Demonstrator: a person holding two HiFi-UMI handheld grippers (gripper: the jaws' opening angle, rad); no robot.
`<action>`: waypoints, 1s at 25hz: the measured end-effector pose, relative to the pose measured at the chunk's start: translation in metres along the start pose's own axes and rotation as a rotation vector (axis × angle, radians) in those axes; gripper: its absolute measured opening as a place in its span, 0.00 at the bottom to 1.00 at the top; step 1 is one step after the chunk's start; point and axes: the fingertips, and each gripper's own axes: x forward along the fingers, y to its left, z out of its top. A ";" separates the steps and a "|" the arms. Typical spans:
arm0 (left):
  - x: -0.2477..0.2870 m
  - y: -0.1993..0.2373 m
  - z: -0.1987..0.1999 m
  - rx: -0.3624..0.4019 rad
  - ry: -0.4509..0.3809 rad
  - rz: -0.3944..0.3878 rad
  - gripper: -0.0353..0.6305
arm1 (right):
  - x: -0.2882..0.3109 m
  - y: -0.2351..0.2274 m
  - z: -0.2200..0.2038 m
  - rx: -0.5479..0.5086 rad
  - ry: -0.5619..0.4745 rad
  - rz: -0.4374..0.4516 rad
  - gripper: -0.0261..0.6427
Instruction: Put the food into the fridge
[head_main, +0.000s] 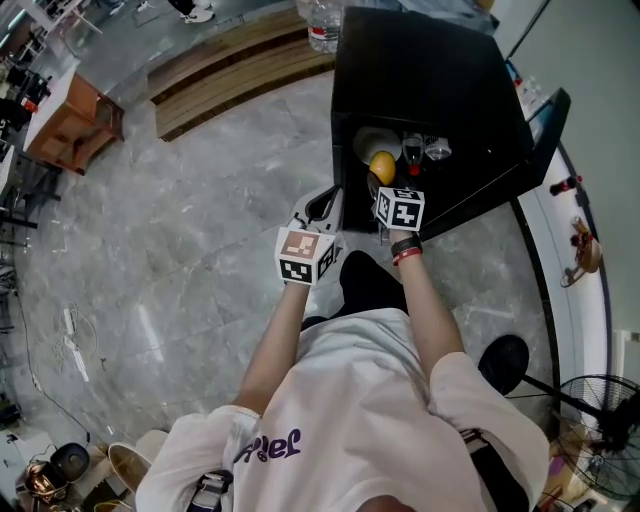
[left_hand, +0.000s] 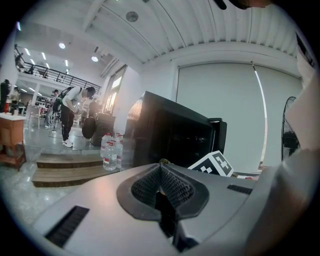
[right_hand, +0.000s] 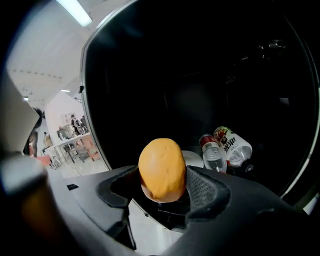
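Grey marble floor (head_main: 200, 270) fills the left of the head view, and the black fridge (head_main: 420, 70) stands open at upper right. Your right gripper (head_main: 381, 182) clamps the rounded orange food (right_hand: 161, 167) at the fridge opening, near a white plate (right_hand: 194, 159) and bottles (right_hand: 222, 150) inside. Your left gripper (left_hand: 161, 175) is pinched closed on nothing, just left of the opening
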 end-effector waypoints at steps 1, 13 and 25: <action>0.001 0.001 0.000 0.001 0.001 -0.002 0.08 | 0.004 -0.001 0.000 -0.003 0.004 -0.002 0.50; 0.014 0.011 -0.005 -0.029 0.004 -0.012 0.08 | 0.050 -0.013 0.003 -0.042 0.029 0.004 0.50; 0.018 0.020 -0.005 -0.028 0.019 -0.005 0.08 | 0.097 -0.031 0.012 -0.071 0.075 -0.008 0.50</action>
